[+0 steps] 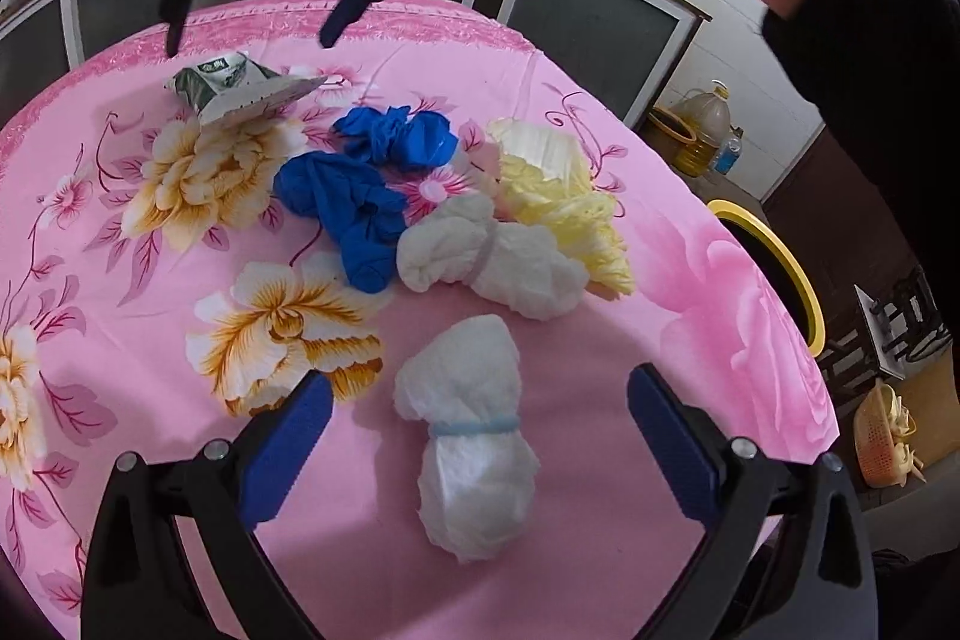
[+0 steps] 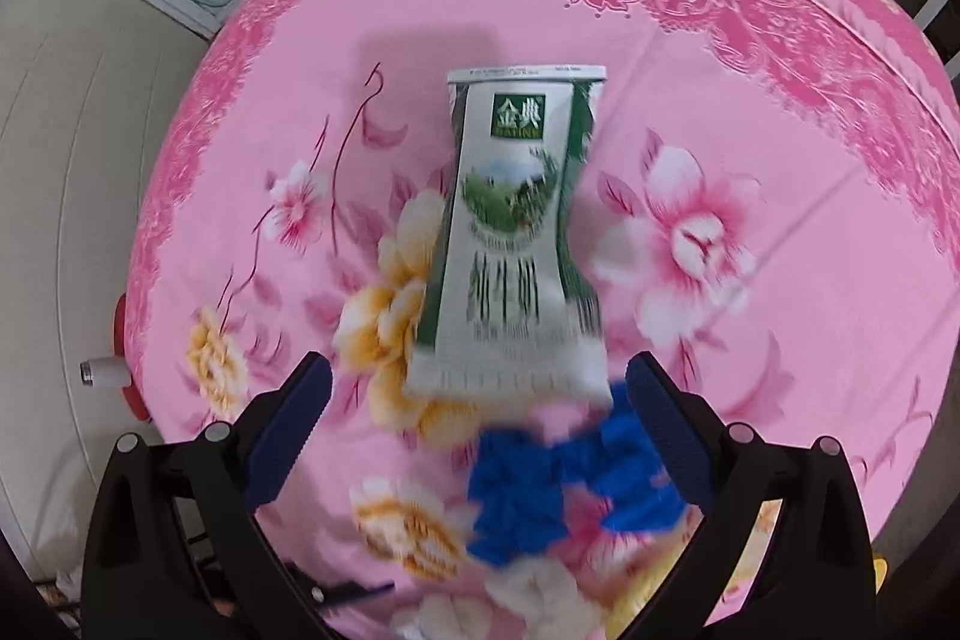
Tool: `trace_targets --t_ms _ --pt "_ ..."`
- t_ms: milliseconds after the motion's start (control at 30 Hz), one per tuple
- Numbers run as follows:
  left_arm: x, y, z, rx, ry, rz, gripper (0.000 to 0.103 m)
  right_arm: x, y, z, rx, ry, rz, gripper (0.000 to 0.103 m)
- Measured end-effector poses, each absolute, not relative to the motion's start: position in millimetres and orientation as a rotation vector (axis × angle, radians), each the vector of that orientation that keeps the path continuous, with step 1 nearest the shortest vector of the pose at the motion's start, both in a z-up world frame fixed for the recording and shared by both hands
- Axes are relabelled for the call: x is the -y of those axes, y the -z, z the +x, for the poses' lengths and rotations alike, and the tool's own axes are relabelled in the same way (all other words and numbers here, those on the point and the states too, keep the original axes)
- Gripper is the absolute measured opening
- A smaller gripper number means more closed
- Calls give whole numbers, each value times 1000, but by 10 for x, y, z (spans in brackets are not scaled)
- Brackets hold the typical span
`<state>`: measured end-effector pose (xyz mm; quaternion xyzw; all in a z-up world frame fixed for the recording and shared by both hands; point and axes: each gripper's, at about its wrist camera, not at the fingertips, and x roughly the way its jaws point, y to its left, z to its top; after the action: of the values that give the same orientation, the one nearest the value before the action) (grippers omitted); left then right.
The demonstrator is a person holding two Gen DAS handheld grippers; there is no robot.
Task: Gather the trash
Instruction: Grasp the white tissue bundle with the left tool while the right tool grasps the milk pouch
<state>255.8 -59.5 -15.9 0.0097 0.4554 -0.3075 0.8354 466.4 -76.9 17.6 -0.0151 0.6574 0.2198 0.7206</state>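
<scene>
Trash lies on a pink flowered tablecloth. My left gripper is open, its fingers on either side of a white tissue wad tied with a blue band. Beyond it lie another white wad, crumpled blue gloves, yellow cabbage leaves and a flattened green-and-white milk carton. My right gripper hangs open above the carton at the far side. In the right wrist view it is open just short of the carton, with the blue gloves below it.
A black bin with a yellow rim stands past the table's right edge. An oil jug and a yellow basket sit on the floor to the right. Cabinets stand behind the table.
</scene>
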Motion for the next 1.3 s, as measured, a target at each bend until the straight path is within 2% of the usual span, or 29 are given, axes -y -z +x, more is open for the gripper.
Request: trace_targets --t_ms 333,400,467,500,533,667,1067,1300 --pt "556 347 2721 -1030 700 -56 95 570 261 5009 -1544 -456 -74 94" --pt "561 347 2728 -1023 705 -61 85 560 320 5025 -1555 -444 -86 93" --pt "573 370 2755 -1032 706 -67 57 589 370 5052 -1556 -428 -77 73" --pt "571 390 2778 -1042 713 -76 50 599 386 5063 -1557 -420 -76 73" --pt "572 408 2791 -1047 725 -85 35 616 397 5069 -1555 -420 -67 72" --pt "599 436 2767 -1036 735 -85 30 665 365 5042 -1536 -424 -52 71" --pt "243 -70 2465 -939 697 -108 30 1054 -461 4734 -1376 -453 15 70" --pt "124 -210 2338 -912 655 -115 30 1245 -672 4446 -1339 -407 54 70"
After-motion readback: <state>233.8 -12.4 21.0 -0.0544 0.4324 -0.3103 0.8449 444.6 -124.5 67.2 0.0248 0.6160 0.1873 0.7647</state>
